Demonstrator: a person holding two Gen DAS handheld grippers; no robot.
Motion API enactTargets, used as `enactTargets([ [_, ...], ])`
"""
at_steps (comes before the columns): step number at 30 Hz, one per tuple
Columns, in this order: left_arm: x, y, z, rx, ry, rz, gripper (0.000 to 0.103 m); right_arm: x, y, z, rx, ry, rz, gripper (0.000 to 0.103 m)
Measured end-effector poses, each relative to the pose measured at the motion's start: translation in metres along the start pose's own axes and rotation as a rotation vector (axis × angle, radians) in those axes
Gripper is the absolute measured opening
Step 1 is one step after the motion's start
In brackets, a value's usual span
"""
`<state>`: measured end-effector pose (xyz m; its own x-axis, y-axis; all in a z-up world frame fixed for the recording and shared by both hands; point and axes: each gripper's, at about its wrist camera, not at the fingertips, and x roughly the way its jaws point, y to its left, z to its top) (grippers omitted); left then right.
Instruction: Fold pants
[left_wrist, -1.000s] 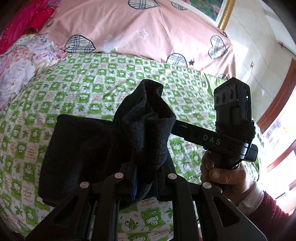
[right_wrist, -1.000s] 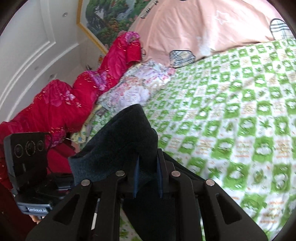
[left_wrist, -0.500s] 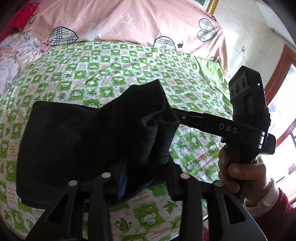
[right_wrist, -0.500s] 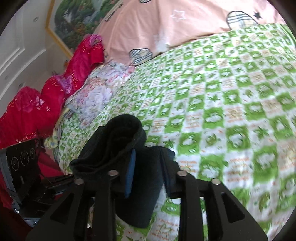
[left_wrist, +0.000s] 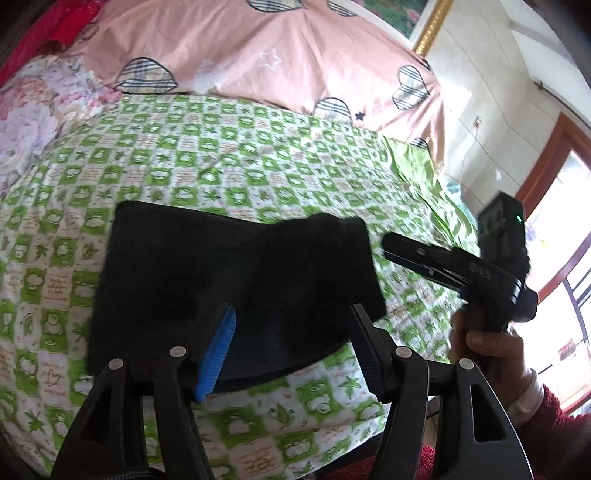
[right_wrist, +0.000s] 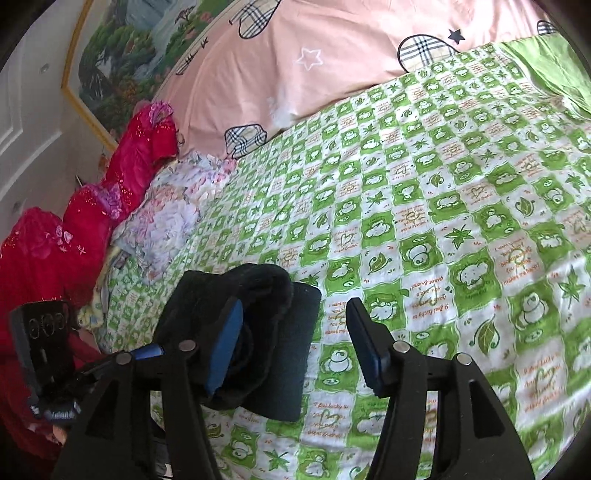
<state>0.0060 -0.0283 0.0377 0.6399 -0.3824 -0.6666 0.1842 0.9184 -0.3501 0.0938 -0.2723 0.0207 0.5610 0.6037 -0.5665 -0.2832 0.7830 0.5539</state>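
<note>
The dark pants (left_wrist: 236, 280) lie as a folded bundle on the green checked bed (left_wrist: 229, 162), directly ahead of the left tongs (left_wrist: 291, 332) and spreading between and beyond their tips. Both pairs stand wide open with nothing gripped: the left tongs' blue pad (left_wrist: 218, 350) rests close against the cloth, and the right tongs (right_wrist: 295, 343) have their left pad just beside a raised roll of fabric while their right finger hangs over bare sheet. In the left view the right tongs (left_wrist: 399, 247) sit off to the side, past the bundle's edge and apart from it.

The fold looks nearly finished, judging by the compact shape. The risk lies in pulling away: the cloth is thick and fuzzy, so a ribbed pad brushing it could snag the top layer and drag the fold open. The rolled hump near the right tongs also looks springy and may unroll by itself.
</note>
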Motion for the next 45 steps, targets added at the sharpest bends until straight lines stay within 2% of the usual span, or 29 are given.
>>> enactTargets([
  [4,-0.011,0.024,0.01,-0.051,-0.031,0.046,0.071,0.0,0.016,-0.007,-0.019,-0.003,0.005,0.074],
  [10,-0.012,0.06,0.026,-0.11,-0.041,0.118,0.075,0.015,0.042,-0.022,-0.117,0.038,-0.051,0.075],
  [15,0.005,0.083,0.033,-0.144,-0.001,0.156,0.076,0.025,0.041,-0.026,-0.1,0.06,-0.039,0.075],
  [22,0.032,0.108,0.037,-0.212,0.074,0.137,0.076,0.029,0.029,-0.023,-0.021,0.064,-0.019,0.074],
  [28,0.039,0.114,0.038,-0.229,0.091,0.121,0.076,0.033,0.025,-0.024,0.01,0.072,-0.006,0.073],
  [33,0.043,0.115,0.038,-0.233,0.098,0.125,0.075,0.039,0.025,-0.024,-0.002,0.077,-0.006,0.06],
  [35,0.044,0.113,0.037,-0.228,0.098,0.121,0.072,0.041,0.028,-0.025,-0.018,0.088,0.004,0.043],
  [37,0.046,0.114,0.037,-0.228,0.102,0.123,0.068,0.041,0.032,-0.025,-0.05,0.087,0.008,0.035],
  [42,0.043,0.12,0.039,-0.27,0.092,0.109,0.031,0.043,0.047,-0.017,-0.106,0.075,0.032,0.023],
  [45,0.033,0.123,0.041,-0.287,0.075,0.098,0.026,0.04,0.058,-0.007,-0.129,0.053,0.078,0.016],
])
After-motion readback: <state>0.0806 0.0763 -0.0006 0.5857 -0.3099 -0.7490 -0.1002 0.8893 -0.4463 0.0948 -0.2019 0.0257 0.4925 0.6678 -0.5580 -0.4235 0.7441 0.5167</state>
